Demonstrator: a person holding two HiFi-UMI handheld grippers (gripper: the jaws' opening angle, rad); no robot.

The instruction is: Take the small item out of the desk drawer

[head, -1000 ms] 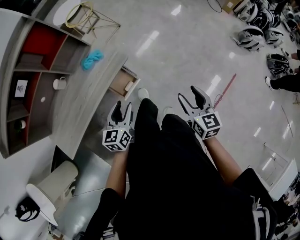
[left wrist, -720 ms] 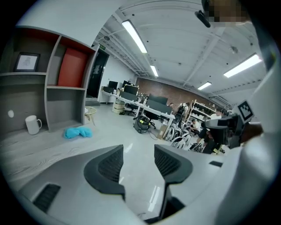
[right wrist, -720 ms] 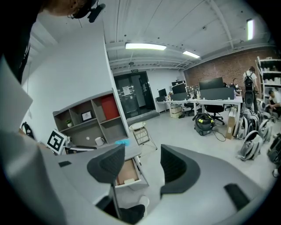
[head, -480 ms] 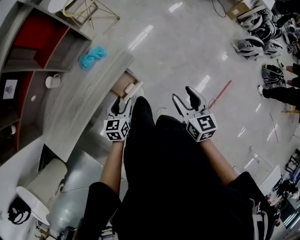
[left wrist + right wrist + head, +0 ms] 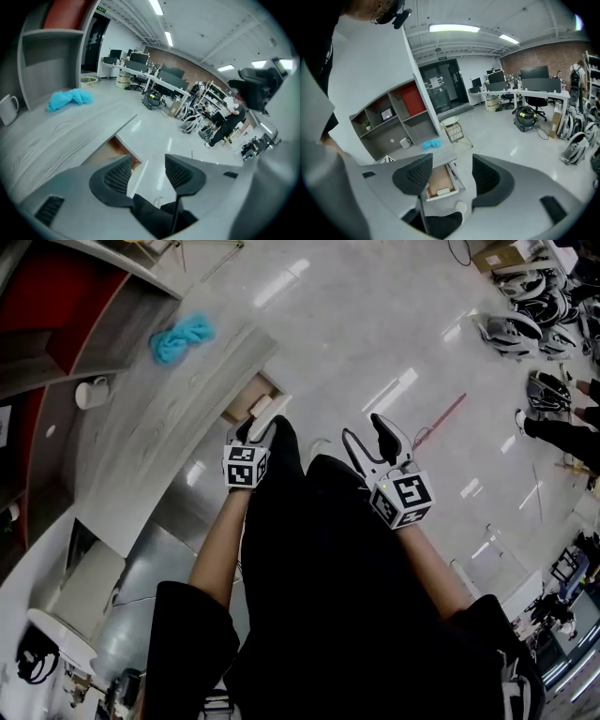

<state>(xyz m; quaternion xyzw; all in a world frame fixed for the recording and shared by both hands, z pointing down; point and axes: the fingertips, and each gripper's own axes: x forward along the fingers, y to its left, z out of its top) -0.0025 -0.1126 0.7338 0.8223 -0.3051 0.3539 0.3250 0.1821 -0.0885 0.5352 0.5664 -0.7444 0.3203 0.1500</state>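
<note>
The desk drawer (image 5: 246, 397) stands pulled out from under the grey desk top (image 5: 159, 442), showing its brown bottom. A small cream item (image 5: 443, 191) lies near the drawer's front wall (image 5: 446, 196); it also shows as a pale block (image 5: 262, 406) in the head view. My left gripper (image 5: 253, 432) is open just short of the drawer's front, above the person's black-clad knee. In the left gripper view its open gripper (image 5: 147, 171) frames the drawer's edge (image 5: 123, 149). My right gripper (image 5: 370, 439) hangs open over the floor to the right, holding nothing (image 5: 452, 176).
A blue cloth (image 5: 182, 337) lies on the desk top, and a white mug (image 5: 91, 393) stands at its back by the red-and-grey shelf unit (image 5: 56, 306). A wire stool (image 5: 455, 129) stands beyond the desk. Helmets (image 5: 525, 324) and a person's legs (image 5: 572, 432) are at the far right.
My left gripper has moved forward toward the open drawer. The right gripper has hardly shifted. The head view has swung, so the desk sits nearer the left.
</note>
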